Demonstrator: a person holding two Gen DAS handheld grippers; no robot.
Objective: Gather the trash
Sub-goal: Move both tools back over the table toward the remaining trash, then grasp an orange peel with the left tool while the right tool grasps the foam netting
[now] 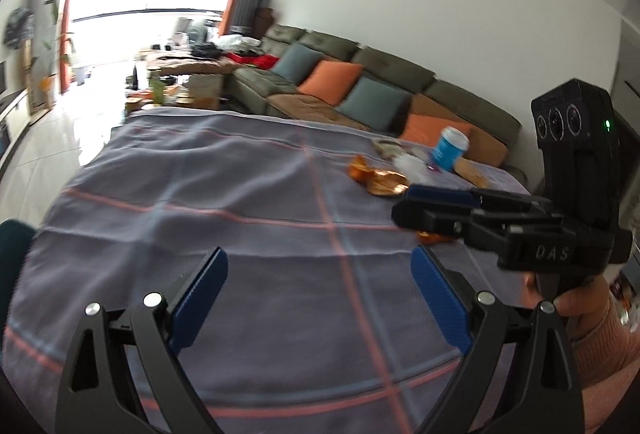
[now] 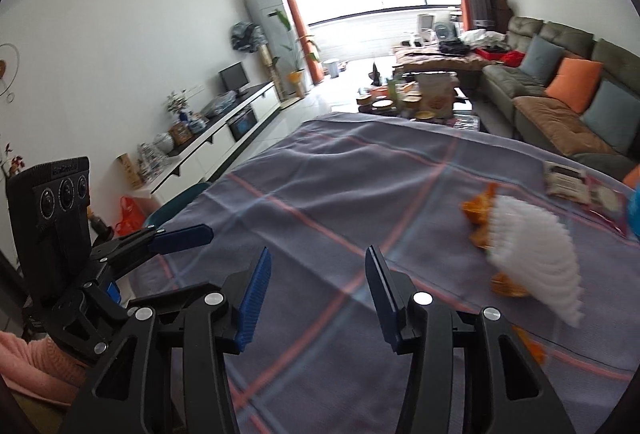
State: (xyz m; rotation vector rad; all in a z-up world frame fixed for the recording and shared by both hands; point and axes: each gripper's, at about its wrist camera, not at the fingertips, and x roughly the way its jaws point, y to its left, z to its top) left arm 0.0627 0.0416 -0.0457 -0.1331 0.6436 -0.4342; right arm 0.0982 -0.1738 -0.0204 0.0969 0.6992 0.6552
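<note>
Orange peels (image 1: 376, 177) and a white foam fruit net (image 1: 410, 166) lie on the grey-blue checked tablecloth (image 1: 224, 201) at the far right. In the right wrist view the foam net (image 2: 536, 266) lies over the orange peels (image 2: 478, 211), to the right of my fingers. My left gripper (image 1: 320, 266) is open and empty above the cloth. My right gripper (image 2: 316, 266) is open and empty; in the left wrist view it (image 1: 436, 201) hovers beside the peels. A flat wrapper (image 2: 568, 181) lies further back.
A blue cup (image 1: 450, 149) stands at the table's far right corner. A green sofa with orange and grey cushions (image 1: 360, 81) runs along the right wall. A low coffee table with jars (image 2: 404, 101) stands beyond the table. A teal chair (image 1: 12, 246) is at the left edge.
</note>
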